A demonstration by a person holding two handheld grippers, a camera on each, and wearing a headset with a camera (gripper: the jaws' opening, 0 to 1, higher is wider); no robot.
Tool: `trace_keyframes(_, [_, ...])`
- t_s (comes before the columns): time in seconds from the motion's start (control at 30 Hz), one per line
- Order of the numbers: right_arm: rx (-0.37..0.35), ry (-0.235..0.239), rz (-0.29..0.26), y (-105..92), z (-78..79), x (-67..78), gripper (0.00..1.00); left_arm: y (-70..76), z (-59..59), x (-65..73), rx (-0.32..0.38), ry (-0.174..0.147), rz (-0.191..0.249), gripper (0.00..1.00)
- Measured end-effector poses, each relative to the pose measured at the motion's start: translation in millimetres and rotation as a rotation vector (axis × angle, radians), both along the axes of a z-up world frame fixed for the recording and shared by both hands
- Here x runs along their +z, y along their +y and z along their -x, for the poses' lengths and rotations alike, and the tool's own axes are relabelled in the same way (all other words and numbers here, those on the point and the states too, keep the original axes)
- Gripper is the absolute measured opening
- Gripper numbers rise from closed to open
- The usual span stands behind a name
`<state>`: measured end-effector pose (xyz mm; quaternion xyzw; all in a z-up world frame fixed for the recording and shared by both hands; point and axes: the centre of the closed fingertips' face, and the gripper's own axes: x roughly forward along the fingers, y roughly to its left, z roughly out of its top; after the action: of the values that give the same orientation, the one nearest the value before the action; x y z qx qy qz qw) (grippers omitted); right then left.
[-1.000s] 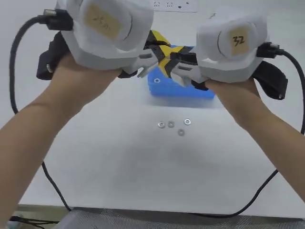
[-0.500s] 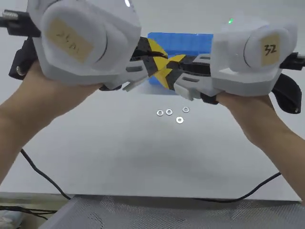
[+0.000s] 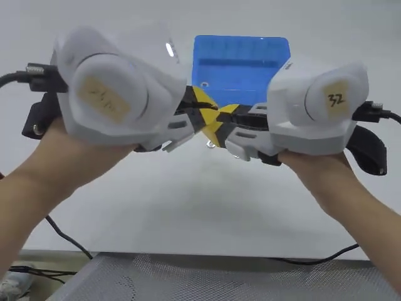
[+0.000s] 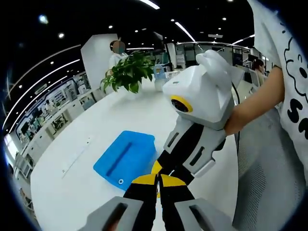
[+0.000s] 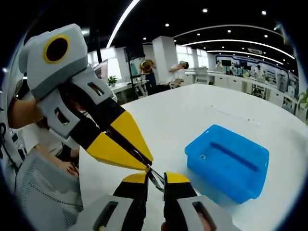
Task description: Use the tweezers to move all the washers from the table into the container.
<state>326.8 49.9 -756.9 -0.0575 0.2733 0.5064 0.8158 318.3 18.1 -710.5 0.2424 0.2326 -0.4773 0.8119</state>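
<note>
Left gripper (image 5: 148, 163) clamps the tweezers (image 5: 154, 175); right gripper (image 5: 156, 181) has jaws narrow around their tip, grip unconfirmed; advise settling a square, firm hold before lowering to the table (image 3: 200, 207).

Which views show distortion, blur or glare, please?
Head view: soft, even light, the left gripper slightly blurred, no glare on the blue container. Left gripper view: fisheye bending, ceiling lights as curved streaks. Right gripper view: same bending, thin tweezers close and soft.

Open-plan office: ceiling strip lights (image 5: 122, 21), rows of desks (image 5: 240, 77), potted plant (image 4: 127, 72), ppl (image 5: 180, 72) in bkgd.
</note>
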Motion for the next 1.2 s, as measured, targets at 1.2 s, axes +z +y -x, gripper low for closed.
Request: trace_keyframes(1.2, [0.053,-0.158,0.059,-2.0,-16.2,29.0,0.04,-8.2,-12.2,32.2,-0.031,-0.083,-0.007,0.0])
